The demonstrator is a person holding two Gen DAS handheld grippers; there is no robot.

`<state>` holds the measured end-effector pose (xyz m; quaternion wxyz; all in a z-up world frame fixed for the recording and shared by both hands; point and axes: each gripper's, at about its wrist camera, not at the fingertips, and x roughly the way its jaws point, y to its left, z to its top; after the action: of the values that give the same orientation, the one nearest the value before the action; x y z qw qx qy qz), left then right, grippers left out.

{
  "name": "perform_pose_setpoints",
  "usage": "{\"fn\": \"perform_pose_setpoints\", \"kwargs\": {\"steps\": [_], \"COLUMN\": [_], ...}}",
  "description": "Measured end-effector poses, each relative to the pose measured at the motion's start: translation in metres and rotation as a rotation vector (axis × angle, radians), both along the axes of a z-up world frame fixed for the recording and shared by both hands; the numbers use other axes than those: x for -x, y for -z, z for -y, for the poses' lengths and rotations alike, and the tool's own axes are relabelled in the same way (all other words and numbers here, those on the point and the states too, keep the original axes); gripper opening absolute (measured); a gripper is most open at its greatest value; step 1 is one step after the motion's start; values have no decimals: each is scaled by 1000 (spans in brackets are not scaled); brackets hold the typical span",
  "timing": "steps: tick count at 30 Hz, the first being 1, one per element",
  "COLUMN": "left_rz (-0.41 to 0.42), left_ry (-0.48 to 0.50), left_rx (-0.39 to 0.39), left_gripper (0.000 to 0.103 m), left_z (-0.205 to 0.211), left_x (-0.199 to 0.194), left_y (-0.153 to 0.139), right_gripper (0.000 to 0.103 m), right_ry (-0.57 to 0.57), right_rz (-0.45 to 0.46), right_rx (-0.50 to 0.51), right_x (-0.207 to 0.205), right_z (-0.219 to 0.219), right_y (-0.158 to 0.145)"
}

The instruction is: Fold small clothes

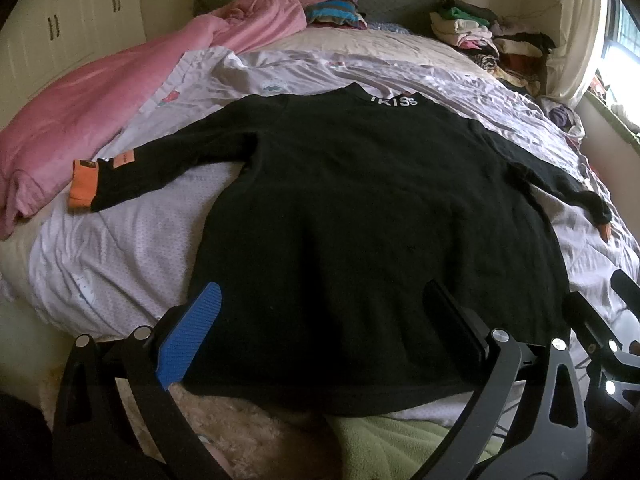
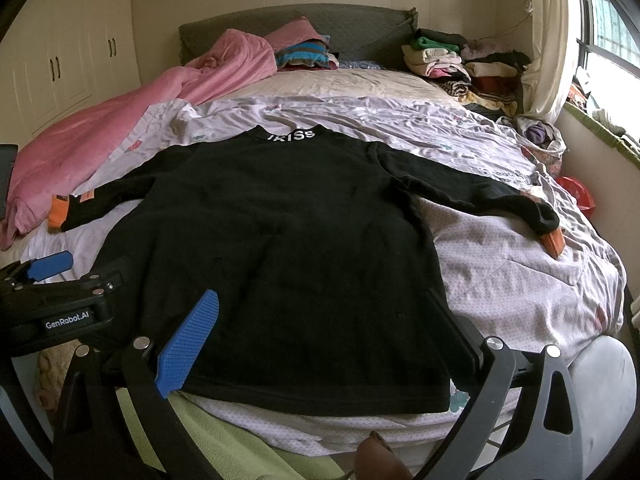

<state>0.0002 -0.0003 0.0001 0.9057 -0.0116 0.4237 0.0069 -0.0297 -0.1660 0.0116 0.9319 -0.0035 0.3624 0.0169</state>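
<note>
Left wrist | black top (image 1: 360, 220) flat, sleeves spread | both jaws apart

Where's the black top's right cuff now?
Right wrist view, right side: the orange cuff ends the black top sleeve on the lilac quilt, toward the window.

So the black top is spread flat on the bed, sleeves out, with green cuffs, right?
Nearly. The black top does lie flat on the bed with sleeves out, but its cuffs are orange, not green; the right wrist view shows both.
</note>
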Motion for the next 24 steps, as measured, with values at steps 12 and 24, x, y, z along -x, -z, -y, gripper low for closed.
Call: {"fn": "perform_pose_setpoints", "kwargs": {"steps": [12,24], "left_rz": [3,4], "left_ry": [1,2], "left_rx": [-3,-4], "left_gripper": [95,95], "left_z": [0,4], "left_x": [0,1], "left_y": [0,-4], "right_gripper": [99,99], "right_ry": [0,-1], "right_rz": [0,1], "right_rx": [0,-1], "right_x": [0,-1], "right_z": [0,1], "right_y": [0,-1]}}
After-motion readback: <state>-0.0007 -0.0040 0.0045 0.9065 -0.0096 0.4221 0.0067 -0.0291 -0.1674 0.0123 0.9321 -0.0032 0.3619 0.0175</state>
